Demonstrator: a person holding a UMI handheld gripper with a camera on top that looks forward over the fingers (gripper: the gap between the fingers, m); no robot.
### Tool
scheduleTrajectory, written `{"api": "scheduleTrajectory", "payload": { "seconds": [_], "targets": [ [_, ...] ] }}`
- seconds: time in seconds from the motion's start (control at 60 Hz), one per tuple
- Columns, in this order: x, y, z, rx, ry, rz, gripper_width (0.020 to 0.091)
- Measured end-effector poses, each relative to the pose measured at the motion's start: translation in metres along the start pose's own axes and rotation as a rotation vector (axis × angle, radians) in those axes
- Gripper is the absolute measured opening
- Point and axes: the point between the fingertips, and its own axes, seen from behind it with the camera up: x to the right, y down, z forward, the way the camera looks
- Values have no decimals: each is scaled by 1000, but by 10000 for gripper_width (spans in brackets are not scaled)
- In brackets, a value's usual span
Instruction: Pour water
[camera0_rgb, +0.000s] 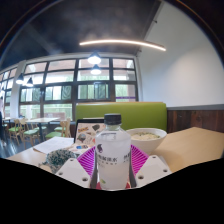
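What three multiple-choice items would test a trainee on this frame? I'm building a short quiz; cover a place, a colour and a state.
1. Where is the bottle?
A. between the fingers
B. inside the bowl
C. lying on the bench

2. What colour is the bench back?
A. red
B. green
C. blue

3. How does the bottle stand?
A. on its side
B. upside down
C. upright, cap on

Answers:
1 A: the gripper has a pink pad at each side of the bottle, and the white bowl sits beyond it.
2 B: the bench back behind the table is bright green.
3 C: the white cap is on top, the label reads upright.
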Motion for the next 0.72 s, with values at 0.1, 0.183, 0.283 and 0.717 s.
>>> {"api": "scheduleTrajectory", "payload": {
  "seconds": [0.1,0.183,0.283,0.717],
  "targets": [
    [-17,8,-7,12,18,-17,452],
    [-14,5,-9,22,24,5,467],
    [-14,6,-6,22,19,5,521],
    [-21,11,-8,-5,16,3,837]
  ]
}}
